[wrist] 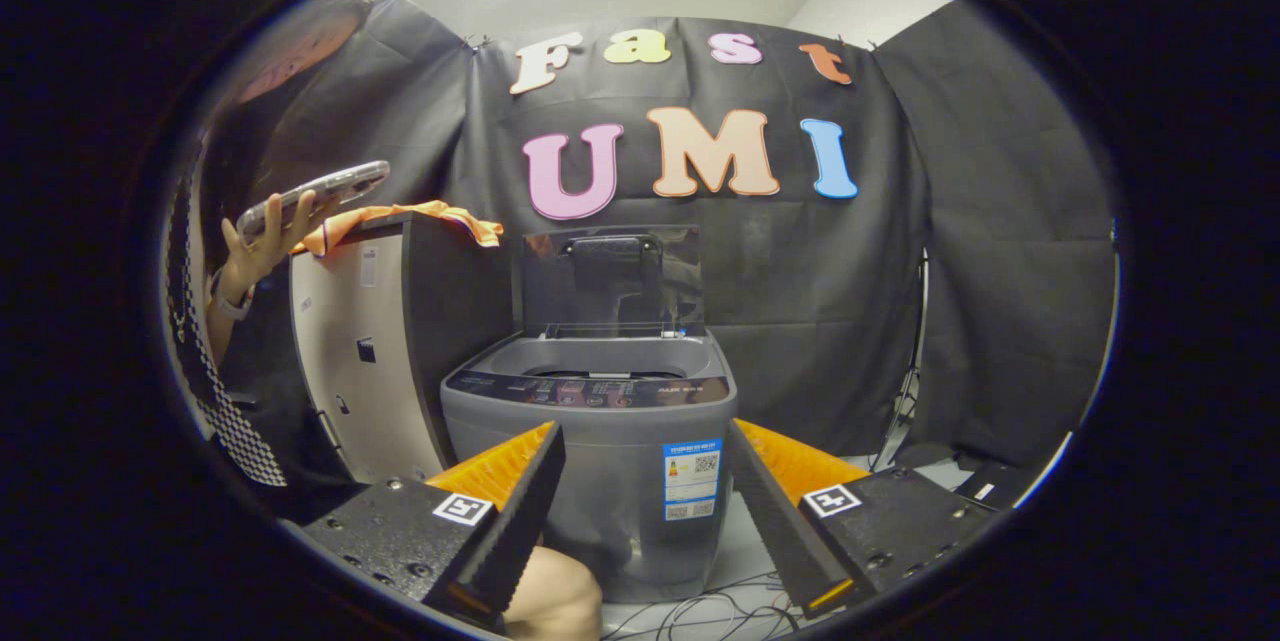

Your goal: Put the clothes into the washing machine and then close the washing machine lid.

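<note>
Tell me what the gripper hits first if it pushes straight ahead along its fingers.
Most likely the grey top-loading washing machine: its front wall sits just ahead of the open, empty gripper, framed by the fingers. Nothing seems to lie between them, though depth is hard to judge.

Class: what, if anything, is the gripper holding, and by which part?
Nothing. The gripper is open, its fingers spread empty before the grey top-loading washing machine.

Nothing is reading clearly here. The washing machine is carrying a label with QR codes on its front and panel lettering too small to read; the tongs are bearing square markers.
</note>
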A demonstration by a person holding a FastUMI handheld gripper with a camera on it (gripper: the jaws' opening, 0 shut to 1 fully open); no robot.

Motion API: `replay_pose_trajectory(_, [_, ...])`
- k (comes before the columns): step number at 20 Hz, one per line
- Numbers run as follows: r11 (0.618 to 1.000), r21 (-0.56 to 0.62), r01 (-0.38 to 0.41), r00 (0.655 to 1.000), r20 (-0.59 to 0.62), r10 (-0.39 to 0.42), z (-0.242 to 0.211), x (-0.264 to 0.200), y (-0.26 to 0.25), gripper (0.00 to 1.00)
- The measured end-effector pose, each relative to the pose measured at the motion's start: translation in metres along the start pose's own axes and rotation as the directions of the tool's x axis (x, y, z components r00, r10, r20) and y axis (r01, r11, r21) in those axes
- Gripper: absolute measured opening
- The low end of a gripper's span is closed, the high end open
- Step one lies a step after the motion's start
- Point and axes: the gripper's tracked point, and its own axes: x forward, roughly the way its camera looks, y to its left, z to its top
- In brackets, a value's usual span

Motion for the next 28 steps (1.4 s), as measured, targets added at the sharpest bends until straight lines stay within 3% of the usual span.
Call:
replay_pose_trajectory(3, [1.000, 0.001, 0.017, 1.000, 0.003, -0.017, 0.001, 0.001, -0.004, 0.97])
replay_pose_trajectory(6, [0.996, 0.028, 0.081, 0.996, 0.024, -0.082, 0.007, 0.006, -0.010, 0.97])
replay_pose_trajectory(11, [0.996, 0.069, 0.061, 0.995, 0.073, -0.067, 0.072, 0.050, 0.031, 0.97])
replay_pose_trajectory(17, [0.990, 0.106, -0.092, 0.994, 0.062, 0.086, 0.176, 0.120, 0.122, 0.97])
replay_pose_trajectory(21, [0.965, 0.142, -0.221, 0.974, 0.078, 0.212, 0.232, 0.163, 0.192, 0.97])
replay_pose_trajectory(28, [0.918, 0.017, -0.395, 0.918, 0.056, 0.394, 0.289, 0.222, 0.320, 0.97])
